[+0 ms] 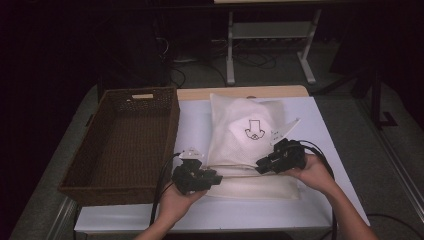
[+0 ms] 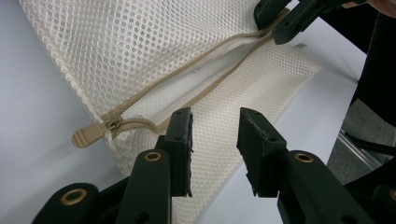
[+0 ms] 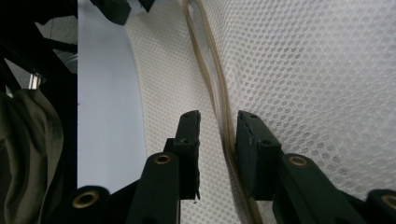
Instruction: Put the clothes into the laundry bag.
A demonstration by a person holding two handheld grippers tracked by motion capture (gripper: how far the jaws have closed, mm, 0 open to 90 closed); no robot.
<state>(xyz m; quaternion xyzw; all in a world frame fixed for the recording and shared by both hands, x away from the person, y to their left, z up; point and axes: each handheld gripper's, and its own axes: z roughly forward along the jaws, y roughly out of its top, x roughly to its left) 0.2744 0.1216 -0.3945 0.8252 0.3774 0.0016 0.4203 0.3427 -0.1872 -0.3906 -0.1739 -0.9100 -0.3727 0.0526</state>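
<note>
A cream mesh bag (image 1: 235,132) lies on the white table top (image 1: 320,130), with a white item bearing a black arrow mark (image 1: 253,130) inside it. Its tan zipper (image 2: 187,70) runs along the near edge and stands partly parted, and the pull tab (image 2: 86,136) is at the bag's left corner. My left gripper (image 1: 216,178) is open just over the mesh right of that tab (image 2: 215,116). My right gripper (image 1: 261,164) is open at the zipper's other end. Its jaws stand astride the zipper tape (image 3: 211,70), with a gap showing between them (image 3: 218,114).
A brown wicker basket (image 1: 107,189) stands to the left of the bag, close to my left hand. A strip of wooden table edge (image 1: 240,92) lies behind the bag. Beyond it are a dark floor and the white legs of another table (image 1: 230,50).
</note>
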